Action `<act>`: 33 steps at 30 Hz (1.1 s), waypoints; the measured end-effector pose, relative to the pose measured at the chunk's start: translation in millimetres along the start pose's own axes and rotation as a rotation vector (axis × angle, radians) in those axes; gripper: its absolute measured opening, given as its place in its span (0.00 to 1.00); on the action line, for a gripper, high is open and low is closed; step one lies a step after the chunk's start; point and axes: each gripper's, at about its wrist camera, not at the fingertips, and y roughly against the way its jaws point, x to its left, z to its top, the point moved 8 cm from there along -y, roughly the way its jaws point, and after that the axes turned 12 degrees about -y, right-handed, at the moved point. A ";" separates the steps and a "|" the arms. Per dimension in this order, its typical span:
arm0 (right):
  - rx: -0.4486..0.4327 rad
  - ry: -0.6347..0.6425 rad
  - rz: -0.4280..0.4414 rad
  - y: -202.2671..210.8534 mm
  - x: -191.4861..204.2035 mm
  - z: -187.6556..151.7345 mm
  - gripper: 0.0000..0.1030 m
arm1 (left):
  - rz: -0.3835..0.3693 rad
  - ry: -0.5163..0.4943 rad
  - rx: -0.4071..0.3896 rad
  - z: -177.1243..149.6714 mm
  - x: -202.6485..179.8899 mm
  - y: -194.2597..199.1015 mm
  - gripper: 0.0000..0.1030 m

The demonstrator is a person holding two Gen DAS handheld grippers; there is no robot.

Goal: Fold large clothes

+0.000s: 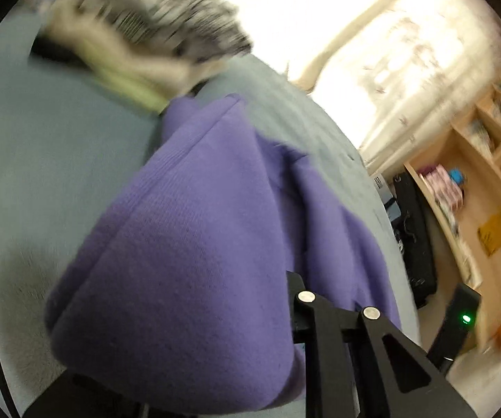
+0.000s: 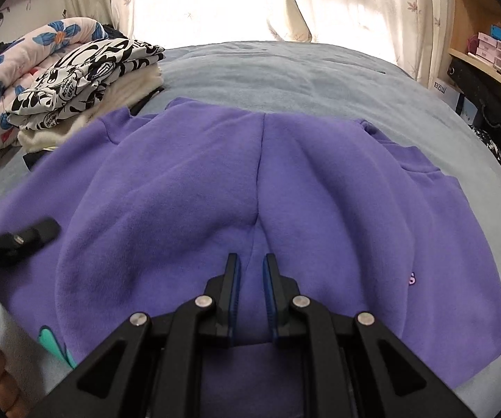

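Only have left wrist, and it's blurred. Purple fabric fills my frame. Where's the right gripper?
Observer: In the right wrist view, the right gripper is shut on a raised ridge of the purple sweatshirt, in line with its centre crease. The sweatshirt is spread on the bed.
Operator: Can you see the left gripper from there?
Observer: Yes. The left gripper is at the sweatshirt's edge, on the picture's left. I can't tell whether its pads are clamping fabric.
Operator: What's the blurred pile at the top of my view?
Observer: A folded stack with a black-and-white print on top, beside a floral quilt.
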 end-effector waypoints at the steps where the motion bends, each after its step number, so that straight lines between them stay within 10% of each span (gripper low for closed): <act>1: -0.002 -0.004 0.004 0.4 -0.9 -0.9 0.13 | 0.012 -0.068 -0.022 4.9 -15.7 5.9 0.14; 6: -0.002 -0.085 0.061 1.9 -13.0 -3.5 0.12 | 0.049 -0.386 -0.097 18.0 -99.2 22.6 0.13; 21: 0.174 -0.549 0.429 35.4 -81.3 -21.5 0.13 | 0.101 -0.789 -0.065 11.0 -236.0 13.0 0.14; 33: 0.052 -0.638 0.039 105.9 -232.8 -35.6 0.13 | 0.202 -1.155 0.173 -60.6 -330.8 -75.2 0.15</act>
